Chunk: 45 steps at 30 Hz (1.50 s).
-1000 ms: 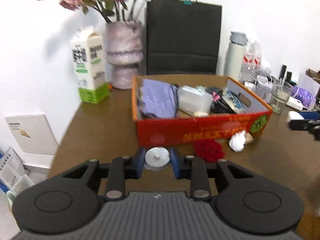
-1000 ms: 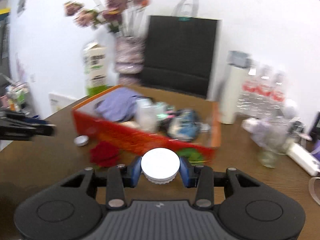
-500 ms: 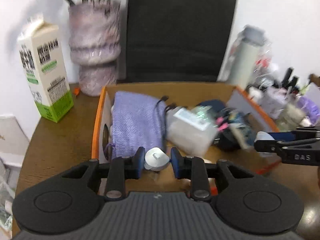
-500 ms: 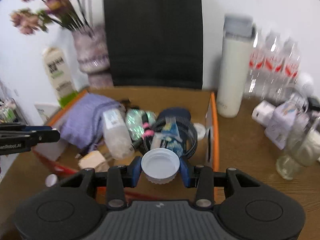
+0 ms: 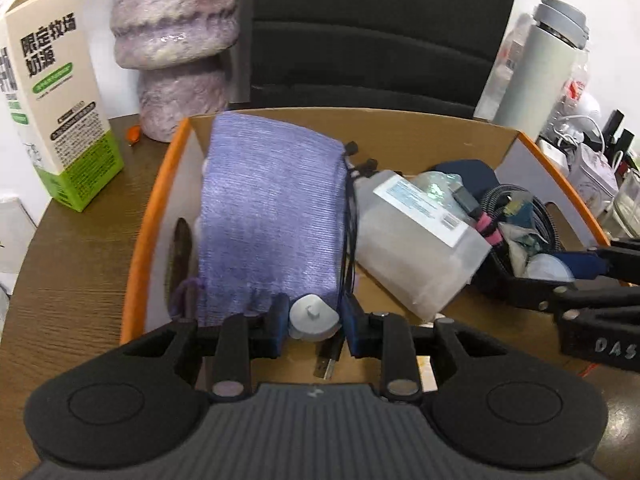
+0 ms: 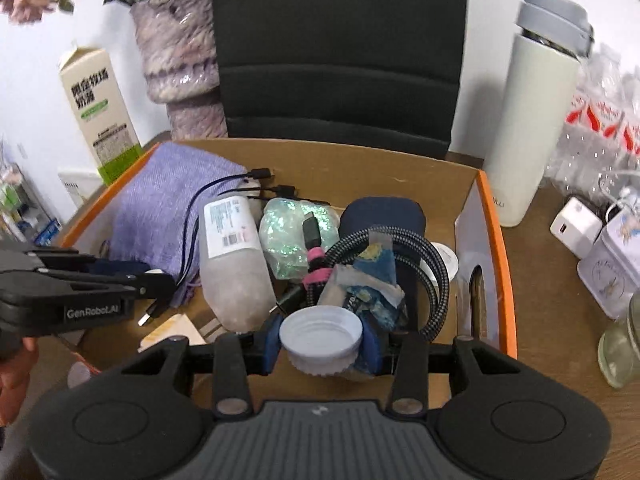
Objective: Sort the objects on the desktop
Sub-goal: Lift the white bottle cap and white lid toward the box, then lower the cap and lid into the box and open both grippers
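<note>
A small white cap (image 5: 313,315) is gripped by the left tool (image 5: 313,322) above the cardboard box (image 5: 152,216); a larger white lid (image 6: 321,338) is clamped by the right tool (image 6: 321,342) over the coiled cable (image 6: 420,264). If released here, either piece could be lost among the clutter or bounced onto the table (image 5: 80,260).

Milk carton (image 5: 60,92), purple vase (image 5: 176,40), black chair (image 6: 340,52), white thermos (image 6: 532,120).

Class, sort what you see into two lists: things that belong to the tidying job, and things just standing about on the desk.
Belongs to the job:
left claw gripping a small grey cap
right claw gripping a white bottle cap
orange cardboard box

Just standing about:
milk carton
purple vase
white flask
black bag
</note>
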Tool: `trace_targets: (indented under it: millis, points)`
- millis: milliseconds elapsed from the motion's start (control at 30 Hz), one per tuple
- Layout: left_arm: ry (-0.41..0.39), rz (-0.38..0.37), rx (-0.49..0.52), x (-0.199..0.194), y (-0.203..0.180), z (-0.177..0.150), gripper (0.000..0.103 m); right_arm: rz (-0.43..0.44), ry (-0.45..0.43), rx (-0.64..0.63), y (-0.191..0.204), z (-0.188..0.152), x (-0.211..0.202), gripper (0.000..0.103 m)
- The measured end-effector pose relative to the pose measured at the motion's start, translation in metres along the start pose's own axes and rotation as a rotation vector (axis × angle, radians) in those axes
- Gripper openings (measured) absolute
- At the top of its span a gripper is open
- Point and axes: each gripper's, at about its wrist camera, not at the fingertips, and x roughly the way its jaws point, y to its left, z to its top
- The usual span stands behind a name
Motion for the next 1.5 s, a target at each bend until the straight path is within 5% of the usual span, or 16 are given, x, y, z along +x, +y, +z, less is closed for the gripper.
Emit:
trace_targets:
  millis: [100,167,333,667,967,1133,1367,1500]
  points:
    - [0.017,-0.002,-0.025,-0.001,0.0,0.004,0.04,-0.003,0.002,-0.019,0.002,0.0,0.001,0.053]
    - [0.029,-0.007,-0.045,-0.004,0.0,0.007,0.067,0.008,0.013,-0.008,-0.001,0.003,0.004,0.062]
    - [-0.017,0.024,-0.034,-0.027,-0.008,0.009,0.093,0.02,0.016,0.025,-0.002,0.004,-0.004,0.064]
    - [-0.091,0.107,-0.067,-0.095,-0.016,-0.03,0.101,-0.005,-0.061,0.054,0.001,-0.028,-0.071,0.068]
    - [-0.237,0.065,-0.09,-0.205,-0.015,-0.171,0.102,0.041,-0.237,-0.048,0.009,-0.162,-0.181,0.074]
    - [-0.332,0.104,-0.057,-0.259,-0.036,-0.248,0.103,0.051,-0.281,-0.006,0.023,-0.243,-0.224,0.074]
    - [-0.402,0.117,0.038,-0.296,-0.058,-0.352,0.103,0.048,-0.327,0.021,0.041,-0.322,-0.27,0.075]
    - [-0.412,0.141,0.034,-0.309,-0.052,-0.383,0.103,0.01,-0.332,0.054,0.037,-0.348,-0.289,0.075]
